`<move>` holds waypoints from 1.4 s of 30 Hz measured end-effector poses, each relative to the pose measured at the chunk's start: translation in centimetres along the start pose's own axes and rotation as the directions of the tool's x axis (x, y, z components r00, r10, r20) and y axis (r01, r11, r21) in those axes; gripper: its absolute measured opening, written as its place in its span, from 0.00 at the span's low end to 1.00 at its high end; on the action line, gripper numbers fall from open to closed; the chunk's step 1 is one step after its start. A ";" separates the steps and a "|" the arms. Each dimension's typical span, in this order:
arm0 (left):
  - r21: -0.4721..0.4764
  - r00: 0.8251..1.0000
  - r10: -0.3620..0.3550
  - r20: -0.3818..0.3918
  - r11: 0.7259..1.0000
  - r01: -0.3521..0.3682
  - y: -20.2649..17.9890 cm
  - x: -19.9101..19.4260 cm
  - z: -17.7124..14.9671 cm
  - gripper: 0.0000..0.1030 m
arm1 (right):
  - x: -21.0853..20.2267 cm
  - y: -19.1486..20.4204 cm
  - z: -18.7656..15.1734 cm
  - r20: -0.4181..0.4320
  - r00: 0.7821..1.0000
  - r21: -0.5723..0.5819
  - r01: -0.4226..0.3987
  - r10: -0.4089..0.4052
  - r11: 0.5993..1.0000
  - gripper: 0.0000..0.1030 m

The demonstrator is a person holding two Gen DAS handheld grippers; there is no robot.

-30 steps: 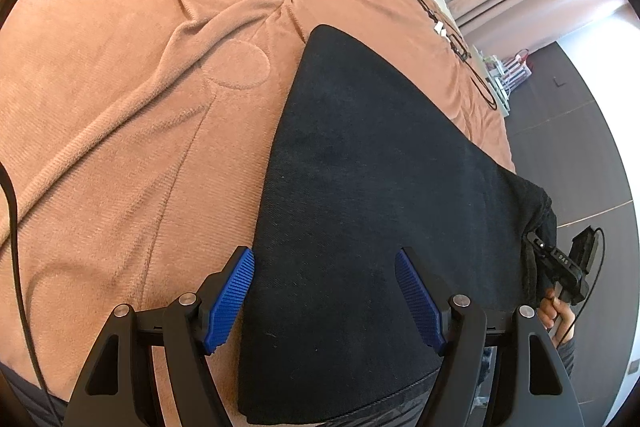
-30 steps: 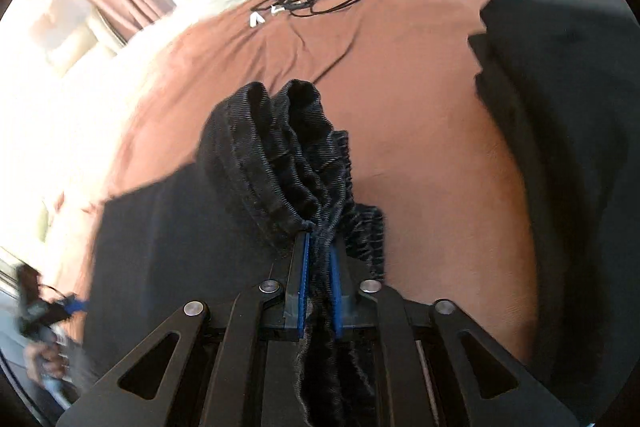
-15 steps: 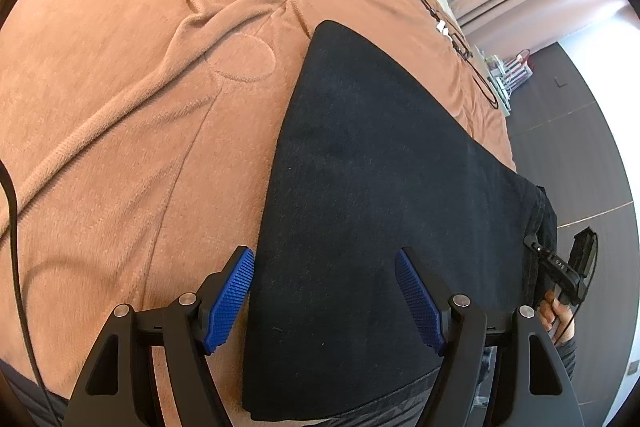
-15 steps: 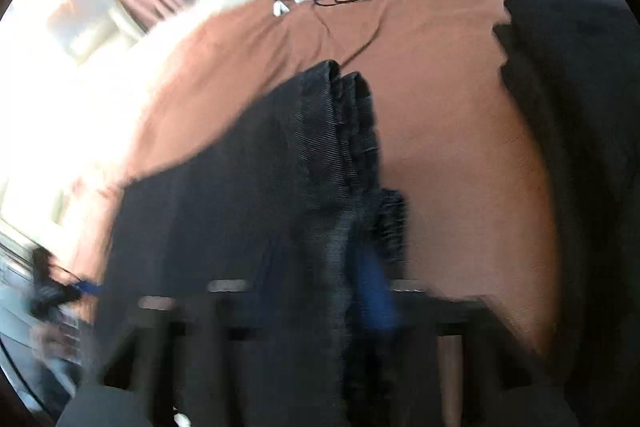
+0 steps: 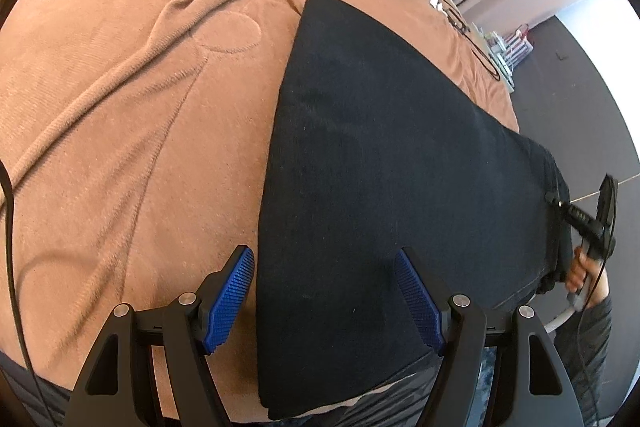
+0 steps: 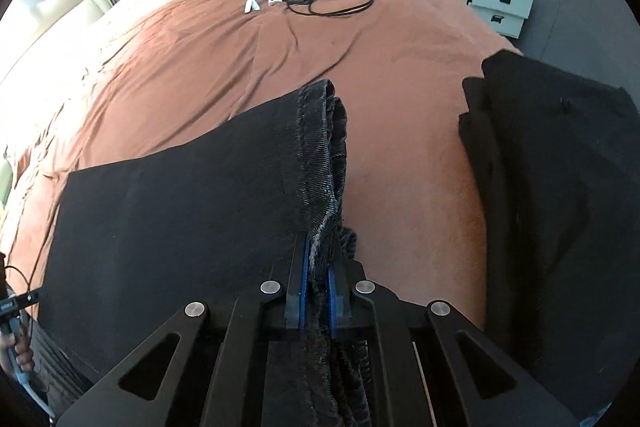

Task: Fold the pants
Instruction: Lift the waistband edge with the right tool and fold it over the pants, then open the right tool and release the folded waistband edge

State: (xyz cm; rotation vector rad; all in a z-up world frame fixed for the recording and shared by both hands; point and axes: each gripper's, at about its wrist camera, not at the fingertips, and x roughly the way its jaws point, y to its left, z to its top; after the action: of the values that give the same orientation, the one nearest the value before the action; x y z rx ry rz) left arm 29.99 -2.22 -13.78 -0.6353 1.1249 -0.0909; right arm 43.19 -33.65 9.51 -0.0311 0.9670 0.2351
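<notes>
Black pants (image 5: 392, 155) flat on my brown bedspread (image 5: 132, 115), my right gripper (image 6: 317, 277) fingers pinching their ribbed waistband (image 6: 324, 147), my left gripper (image 5: 325, 301) fingers spread over the near edge

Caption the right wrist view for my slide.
Right claw shut on the ribbed waistband of black pants spread over a brown blanket.
</notes>
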 end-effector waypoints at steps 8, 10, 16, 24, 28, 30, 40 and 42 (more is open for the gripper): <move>-0.021 1.000 -0.027 0.002 0.999 0.027 0.6 -0.7 0.2 0.72 | 1.6 2.0 0.0 -0.027 0.998 0.013 0.057 -0.057 0.998 0.11; -0.031 1.000 -0.028 0.014 0.999 0.028 0.9 -1.1 0.3 0.72 | 0.5 1.1 -0.4 -0.009 0.999 0.044 0.041 -0.041 0.998 0.20; -0.052 0.999 -0.047 0.024 0.997 0.048 1.5 -1.4 0.3 0.72 | -3.8 -0.8 -3.8 0.106 0.994 0.155 -0.033 0.017 0.987 0.67; -0.061 0.998 -0.052 0.042 0.997 0.054 1.5 -2.2 -0.1 0.72 | -6.3 -2.2 -9.6 0.159 0.983 0.324 -0.138 0.090 0.936 0.67; -0.055 0.997 -0.055 0.046 0.997 0.057 1.2 -2.5 -0.2 0.72 | -7.1 -3.0 -11.5 0.182 0.974 0.387 -0.195 0.133 0.901 0.67; -0.050 0.997 -0.055 0.052 0.997 0.058 1.1 -2.8 -0.2 0.72 | -7.3 -3.2 -12.3 0.191 0.970 0.408 -0.216 0.148 0.887 0.67; -0.060 0.996 -0.057 0.064 0.996 0.061 1.2 -3.2 -0.4 0.71 | -5.1 -3.8 -16.1 0.250 0.929 0.516 -0.367 0.274 0.774 0.67; -0.060 0.996 -0.058 0.063 0.996 0.062 1.2 -3.2 -0.4 0.71 | -4.0 -4.1 -16.6 0.247 0.922 0.539 -0.387 0.299 0.748 0.67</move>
State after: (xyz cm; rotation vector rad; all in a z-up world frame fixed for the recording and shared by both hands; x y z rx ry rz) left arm 27.90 -0.19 -11.99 -0.7228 1.0527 -0.0875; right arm 28.44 -40.54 2.99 0.7325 0.8584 0.2694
